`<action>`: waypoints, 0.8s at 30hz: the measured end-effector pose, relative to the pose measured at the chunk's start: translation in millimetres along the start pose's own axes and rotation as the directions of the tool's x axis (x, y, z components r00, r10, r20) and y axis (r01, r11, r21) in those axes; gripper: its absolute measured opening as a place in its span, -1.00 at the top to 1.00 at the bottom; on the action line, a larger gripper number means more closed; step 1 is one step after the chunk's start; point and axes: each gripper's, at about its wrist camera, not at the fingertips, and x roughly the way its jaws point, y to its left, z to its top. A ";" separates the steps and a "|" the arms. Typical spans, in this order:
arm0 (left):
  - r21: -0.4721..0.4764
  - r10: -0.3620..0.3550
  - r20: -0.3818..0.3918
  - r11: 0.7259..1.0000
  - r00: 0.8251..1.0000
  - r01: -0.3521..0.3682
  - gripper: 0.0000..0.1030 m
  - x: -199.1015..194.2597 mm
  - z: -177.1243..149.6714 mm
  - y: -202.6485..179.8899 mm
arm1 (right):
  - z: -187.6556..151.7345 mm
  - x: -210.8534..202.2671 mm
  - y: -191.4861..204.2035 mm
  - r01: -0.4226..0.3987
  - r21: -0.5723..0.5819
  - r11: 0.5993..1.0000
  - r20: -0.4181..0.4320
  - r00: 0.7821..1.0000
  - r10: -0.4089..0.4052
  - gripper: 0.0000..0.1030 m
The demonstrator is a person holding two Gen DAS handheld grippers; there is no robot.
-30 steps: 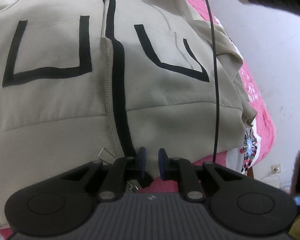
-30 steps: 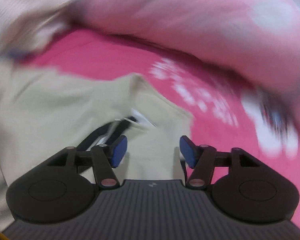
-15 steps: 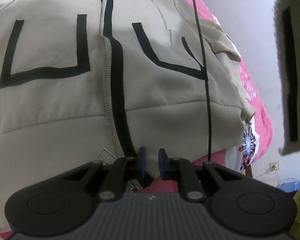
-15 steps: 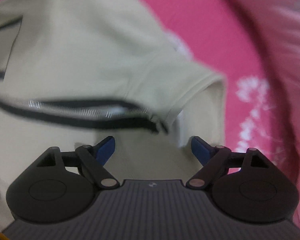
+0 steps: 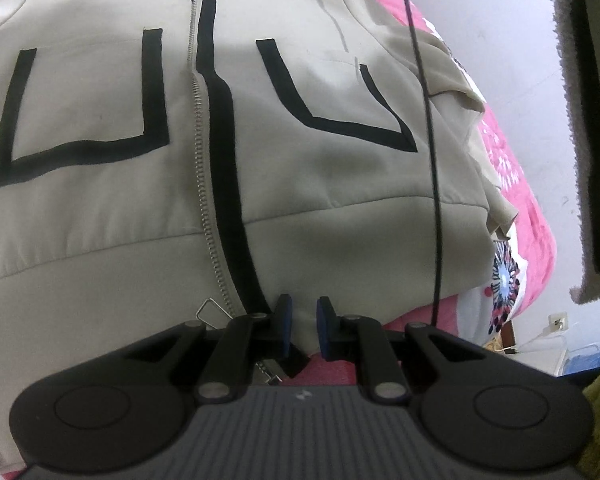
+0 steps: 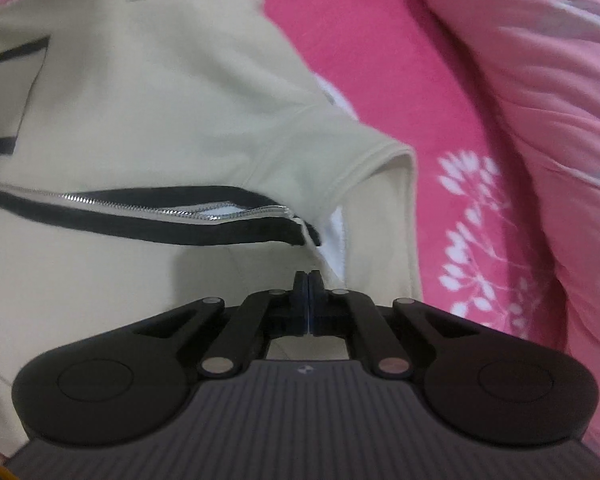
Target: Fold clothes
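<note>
beige zip jacket lies flat on pink bedsheet. left gripper clamped on the hem by the zipper. right gripper just snapped together at the collar, whether it caught cloth i can't tell.

We see a beige zip-up jacket with black-outlined pockets and black zipper trim spread flat, front up, zipped, on a pink bed.

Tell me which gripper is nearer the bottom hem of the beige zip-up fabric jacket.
Left. The left gripper sits at the jacket's hem, fabric between its pads; the right gripper is over the collar end, jaws just closed with nothing seen between.
</note>
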 end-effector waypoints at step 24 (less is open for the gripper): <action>0.000 0.032 0.018 0.999 0.999 -0.032 0.71 -0.3 -2.6 -4.5 | 11.0 -1.9 -4.9 -0.102 0.014 0.995 0.061 0.993 0.101 0.81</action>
